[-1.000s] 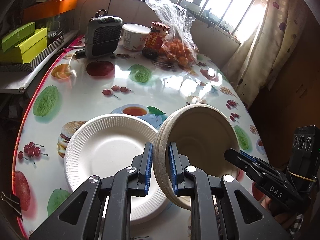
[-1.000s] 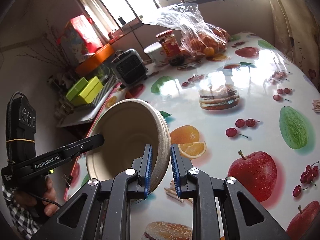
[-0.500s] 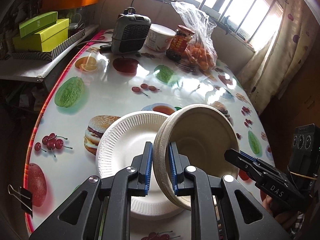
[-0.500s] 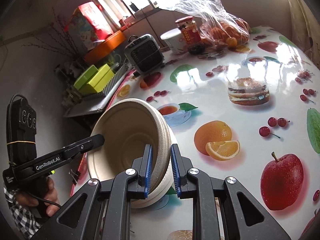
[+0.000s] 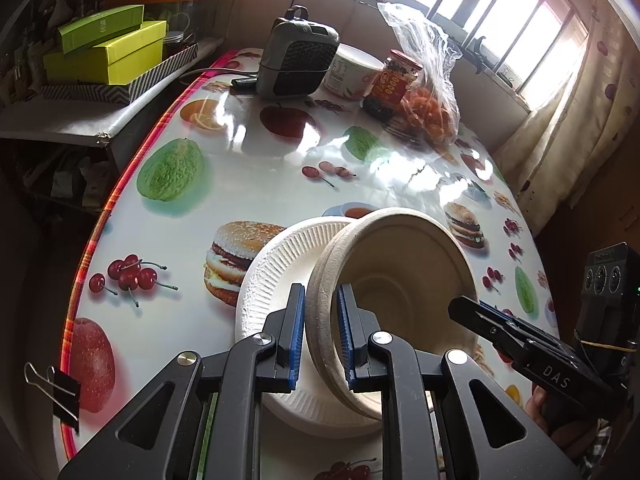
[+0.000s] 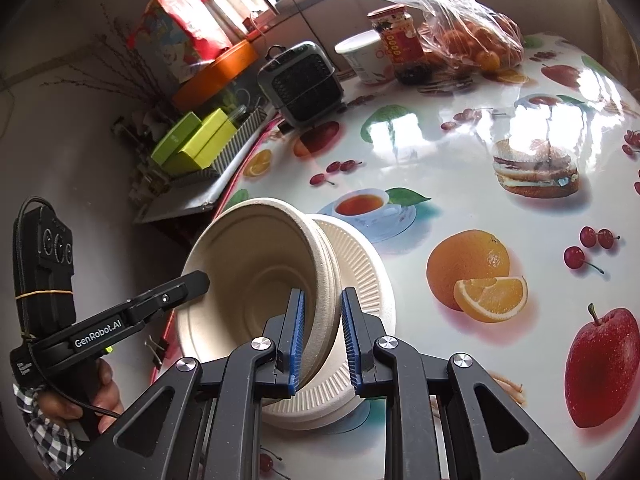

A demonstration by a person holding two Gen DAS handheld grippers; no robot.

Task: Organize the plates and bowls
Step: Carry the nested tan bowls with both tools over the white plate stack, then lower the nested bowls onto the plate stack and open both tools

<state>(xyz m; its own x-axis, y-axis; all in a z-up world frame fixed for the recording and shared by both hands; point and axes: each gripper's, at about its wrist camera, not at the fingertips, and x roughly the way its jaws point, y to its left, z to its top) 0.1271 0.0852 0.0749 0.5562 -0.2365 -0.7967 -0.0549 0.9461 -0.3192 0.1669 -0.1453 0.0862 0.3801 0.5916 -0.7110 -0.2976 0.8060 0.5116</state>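
A stack of beige paper bowls (image 5: 404, 284) is held tilted between both grippers, just above a white ribbed paper plate (image 5: 276, 276) lying on the fruit-print table. My left gripper (image 5: 322, 340) is shut on the near rim of the bowl stack. My right gripper (image 6: 322, 340) grips the opposite rim of the same bowls (image 6: 256, 276); it also shows in the left wrist view (image 5: 472, 312). The plate (image 6: 360, 268) lies under the bowls in the right wrist view.
At the table's far end stand a grey heater (image 5: 296, 60), a white tub (image 5: 354, 72), a red-label jar (image 5: 394, 80) and a plastic bag of oranges (image 5: 432, 116). Green boxes (image 5: 108, 52) sit on a side shelf left. A binder clip (image 5: 60, 392) grips the near table edge.
Both grippers carried the bowl stack leftward and down over the white plate; the bowls now overlap the plate's right side. The grips have not changed.
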